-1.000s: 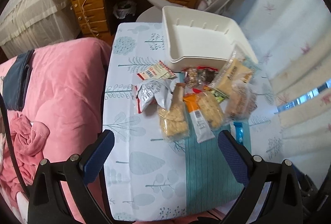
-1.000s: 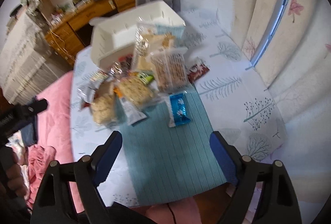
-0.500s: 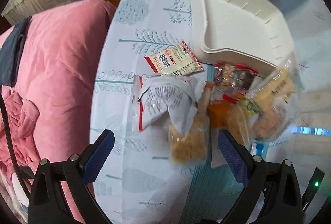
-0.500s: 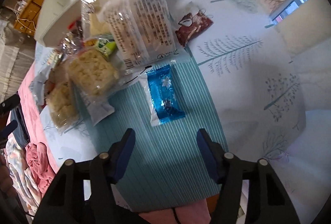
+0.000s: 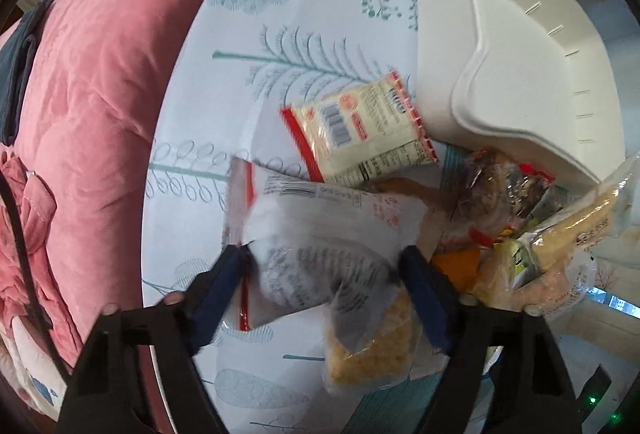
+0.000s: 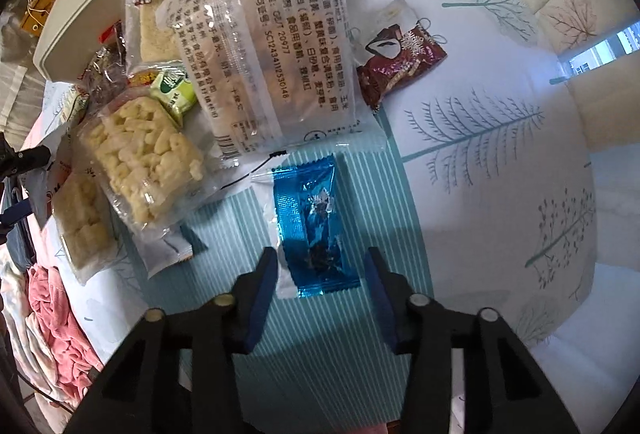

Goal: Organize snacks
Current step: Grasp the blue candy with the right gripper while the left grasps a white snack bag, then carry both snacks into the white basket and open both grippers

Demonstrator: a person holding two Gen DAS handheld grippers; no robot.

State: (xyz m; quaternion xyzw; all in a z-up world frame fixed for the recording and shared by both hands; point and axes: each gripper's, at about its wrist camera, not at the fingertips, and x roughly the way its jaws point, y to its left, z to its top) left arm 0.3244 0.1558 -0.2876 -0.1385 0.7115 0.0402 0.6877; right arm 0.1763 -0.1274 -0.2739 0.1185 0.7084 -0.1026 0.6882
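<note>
A pile of snack packets lies on the table beside a white bin point(image 5: 516, 45). My left gripper point(image 5: 324, 266) is open, its jaws on either side of a crumpled white and grey packet point(image 5: 320, 246); I cannot tell if they touch it. A red-edged white packet point(image 5: 360, 129) lies beyond it, a puffed-rice bar point(image 5: 368, 346) below it. My right gripper point(image 6: 320, 270) is open, its jaws straddling the near end of a blue foil packet point(image 6: 316, 230) on the teal striped mat point(image 6: 332, 334). A large clear cracker packet point(image 6: 268, 61) and a dark red packet point(image 6: 400, 65) lie beyond.
A pink quilt point(image 5: 92, 105) runs along the table's left edge. Two puffed-rice bars point(image 6: 144, 157) and a small green packet point(image 6: 172, 89) lie left of the blue packet. The tree-print cloth point(image 6: 500, 137) spreads to the right; the bin point(image 6: 80, 33) stands at the far left.
Both grippers have moved down and forward toward the pile. The left jaws have narrowed around the white and grey packet; the right jaws have narrowed around the blue packet's near end.
</note>
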